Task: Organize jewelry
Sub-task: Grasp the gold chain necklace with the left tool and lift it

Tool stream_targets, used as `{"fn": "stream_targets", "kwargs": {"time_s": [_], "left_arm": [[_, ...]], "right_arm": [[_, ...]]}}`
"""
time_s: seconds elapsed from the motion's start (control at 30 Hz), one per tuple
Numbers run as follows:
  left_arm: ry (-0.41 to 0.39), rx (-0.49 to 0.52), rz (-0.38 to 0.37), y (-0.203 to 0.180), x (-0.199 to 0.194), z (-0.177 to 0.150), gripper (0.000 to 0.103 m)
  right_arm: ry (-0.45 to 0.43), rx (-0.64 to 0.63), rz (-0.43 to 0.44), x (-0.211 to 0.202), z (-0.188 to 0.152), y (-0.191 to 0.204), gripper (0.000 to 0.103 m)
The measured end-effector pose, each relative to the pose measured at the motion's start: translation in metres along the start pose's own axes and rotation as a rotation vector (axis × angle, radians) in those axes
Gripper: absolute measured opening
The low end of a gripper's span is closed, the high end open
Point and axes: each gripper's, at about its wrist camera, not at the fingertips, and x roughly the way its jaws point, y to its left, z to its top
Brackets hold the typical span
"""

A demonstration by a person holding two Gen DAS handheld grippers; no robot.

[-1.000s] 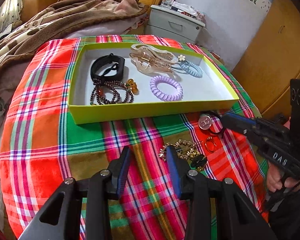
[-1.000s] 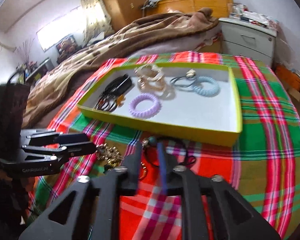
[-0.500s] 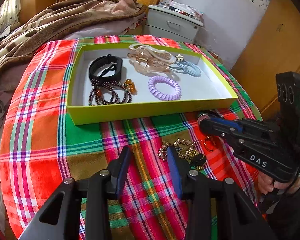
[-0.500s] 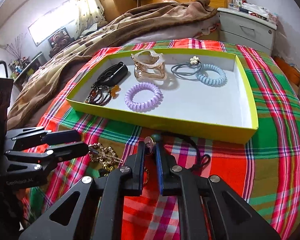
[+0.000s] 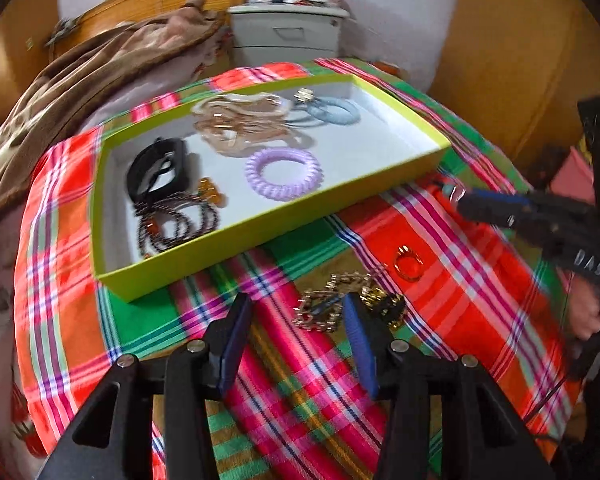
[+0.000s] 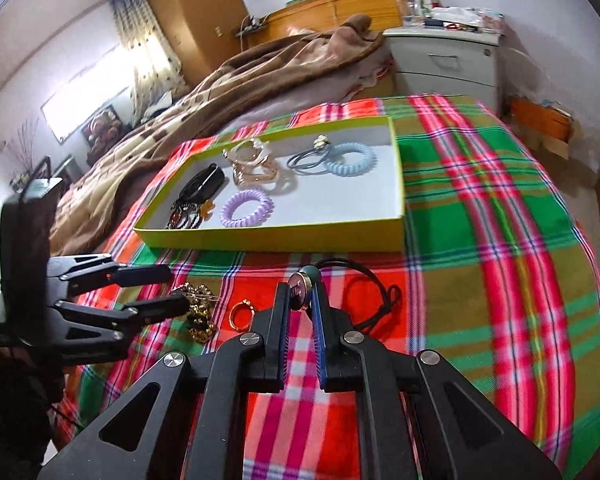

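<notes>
Black cord is trailing from the right gripper [image 6: 302, 296], whose fingers are pinching a round pendant [image 6: 299, 280] at its rim, near the very tips. We are taking the yellow-green tray [image 6: 268, 238] as our landmark; the pendant is hanging in front of its near wall, above the plaid cloth [image 6: 480, 280]. The cord [image 6: 364, 280] is looping on the cloth beside the gripper. We are judging the chief risk here: the hold is narrow and set on a hard, smooth disc, so a quick swing toward the tray could be letting it twist out. The loose loop could also be catching on the tray's near wall during the lift-over.

Left of the pendant, also in front of the tray, a gold ring [image 6: 242, 314] is lying alone, and a gold chain heap [image 5: 340, 308] is lying beside it. The left gripper [image 5: 296, 316] is hovering over that heap with its fingers spread wide, gripping nothing. We are noting that the two tools are working close together, so a collision or a snagged chain is possible.

Inside the tray, a purple coil band [image 5: 283, 174], a blue coil band [image 5: 334, 112], a black band [image 5: 158, 170], dark beads [image 5: 172, 224] and a pale clip [image 5: 240, 122] are crowding the left part; a careless drop could be tangling the cord among them.
</notes>
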Motion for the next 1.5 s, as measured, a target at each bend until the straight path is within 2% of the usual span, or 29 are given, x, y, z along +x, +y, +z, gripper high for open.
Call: {"fn": "stream_targets", "kwargs": {"time_s": [0.1,0.3,0.57,0.63,0.87,1.5], "left_arm": [[0.006,0.030,-0.012,-0.006,0.003,0.003,0.050],[0.017,0.064,0.026,-0.013,0.011,0.009,0.053],[-0.002,0.016,0.051,-0.014,0.013,0.009,0.054],[-0.006,-0.002,0.050,-0.012,0.011,0.007,0.052],[-0.021,-0.041,0.050,-0.006,0.008,0.005,0.027],[-0.044,-0.102,0.051,0.000,-0.001,-0.001,0.024]], "right_arm": [[-0.010,0.016,0.001,-0.005,-0.001,-0.003,0.011],[-0.025,0.031,0.005,-0.010,-0.003,-0.006,0.011],[-0.045,0.024,0.005,-0.015,-0.003,-0.004,0.011],[-0.050,0.020,0.000,-0.016,-0.003,-0.003,0.011],[-0.057,0.025,-0.003,-0.018,-0.006,-0.002,0.011],[-0.074,0.008,-0.006,-0.024,-0.007,0.005,0.011]]}}
